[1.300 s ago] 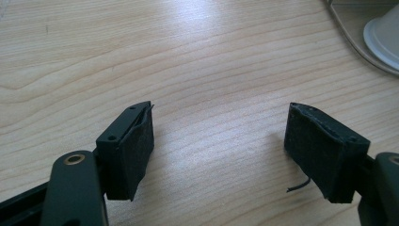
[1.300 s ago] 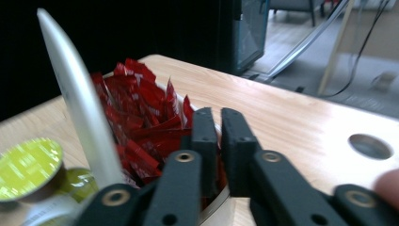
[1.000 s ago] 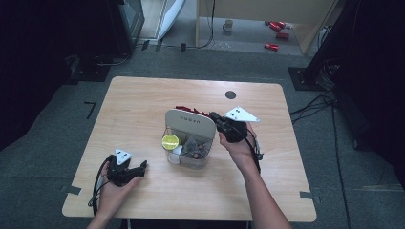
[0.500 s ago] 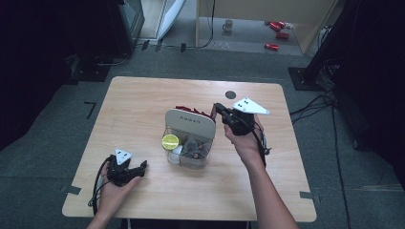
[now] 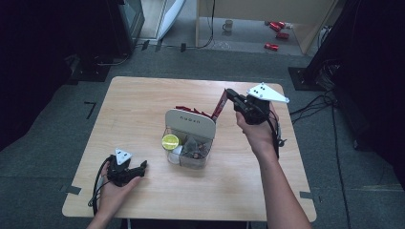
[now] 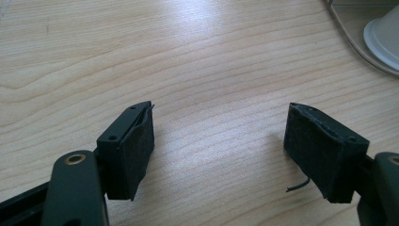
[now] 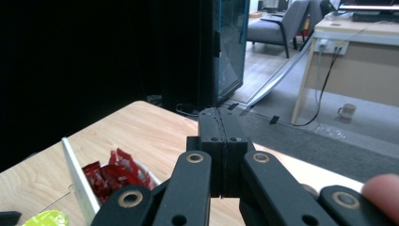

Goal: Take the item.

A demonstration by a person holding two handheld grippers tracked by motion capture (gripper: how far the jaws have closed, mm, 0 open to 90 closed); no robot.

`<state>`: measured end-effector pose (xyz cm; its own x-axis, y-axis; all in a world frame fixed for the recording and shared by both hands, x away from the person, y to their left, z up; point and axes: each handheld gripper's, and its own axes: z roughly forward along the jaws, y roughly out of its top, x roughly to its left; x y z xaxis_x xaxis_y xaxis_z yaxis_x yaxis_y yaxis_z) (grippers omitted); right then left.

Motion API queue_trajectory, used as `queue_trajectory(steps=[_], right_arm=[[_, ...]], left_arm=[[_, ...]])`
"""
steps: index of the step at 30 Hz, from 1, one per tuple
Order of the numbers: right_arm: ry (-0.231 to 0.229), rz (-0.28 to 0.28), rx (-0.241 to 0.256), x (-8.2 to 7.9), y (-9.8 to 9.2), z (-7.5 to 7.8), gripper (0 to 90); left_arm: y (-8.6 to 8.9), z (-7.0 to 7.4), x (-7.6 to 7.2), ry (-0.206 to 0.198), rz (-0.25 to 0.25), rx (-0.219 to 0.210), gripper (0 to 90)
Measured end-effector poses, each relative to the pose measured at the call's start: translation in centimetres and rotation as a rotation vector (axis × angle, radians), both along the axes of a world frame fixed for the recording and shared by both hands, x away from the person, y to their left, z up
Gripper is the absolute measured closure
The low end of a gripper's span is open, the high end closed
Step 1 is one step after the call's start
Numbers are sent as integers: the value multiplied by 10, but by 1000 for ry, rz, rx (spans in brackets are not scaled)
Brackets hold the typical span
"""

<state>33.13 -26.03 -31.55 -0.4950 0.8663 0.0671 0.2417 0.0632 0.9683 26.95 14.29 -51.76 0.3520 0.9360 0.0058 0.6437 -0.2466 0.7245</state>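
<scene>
1. The left gripper (image 5: 125, 171) sits in the lower left of the high view, cupped in the person's left hand (image 5: 113, 188), whose forearm enters at the bottom edge.
2. In the left gripper view its two black fingers (image 6: 134, 141) stand wide apart, low over the surface, with bare wood grain between the pads.
3. The right gripper (image 5: 230, 95) is raised in the upper right of the high view, pointing toward the upper left, the grey three-cornered plate on top.
4. The right hand (image 5: 257, 131) grips it from below; the right forearm runs down to the lower right edge.
5. In the right gripper view its fingers (image 7: 210, 136) are pressed together, and a thin red strip hangs from them in the high view.
</scene>
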Motion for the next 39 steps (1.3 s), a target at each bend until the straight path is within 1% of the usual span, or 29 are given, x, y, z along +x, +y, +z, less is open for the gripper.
queue_trajectory(steps=[4, 9, 12, 14, 16, 18, 23, 25, 28, 30, 33, 37, 38, 39], right_arm=[[-9, -16, -7, 1, -8, 9, 900], [-7, -30, -21, 4, -15, 15, 900], [3, -43, -28, 7, -19, 15, 900], [17, -47, -35, 11, -21, 11, 900], [35, -50, -35, 15, -22, 4, 900], [56, -56, -42, 20, -23, -7, 900], [107, -76, -54, 36, -22, -41, 900], [116, -84, -48, 43, -23, -55, 900], [113, -89, -48, 47, -24, -68, 900], [120, -92, -57, 47, -24, -74, 900], [123, -83, -75, 41, -24, -82, 900], [133, -59, -129, 26, -20, -94, 900], [135, -52, -137, 22, -19, -98, 900], [127, -45, -133, 17, -19, -101, 900]], left_arm=[[0, 0, 0, 1, -1, 0, 256], [0, 0, 0, 1, -1, 0, 256], [0, 0, 0, 1, -1, -1, 256], [0, 0, 0, 1, -1, 0, 256], [0, 0, 0, 1, -2, 0, 256], [0, 0, 0, 1, -1, -3, 256], [1, 0, 0, 2, -2, -6, 256], [1, 0, 0, 3, -1, -11, 256], [1, 0, 0, 3, -3, -14, 256], [2, 0, 0, 3, -5, -18, 256], [2, 0, 0, 3, -9, -19, 256], [1, 0, 0, 4, -13, -12, 256], [1, 0, 0, 4, -14, -9, 256], [1, 0, 0, 4, -15, -7, 256]])
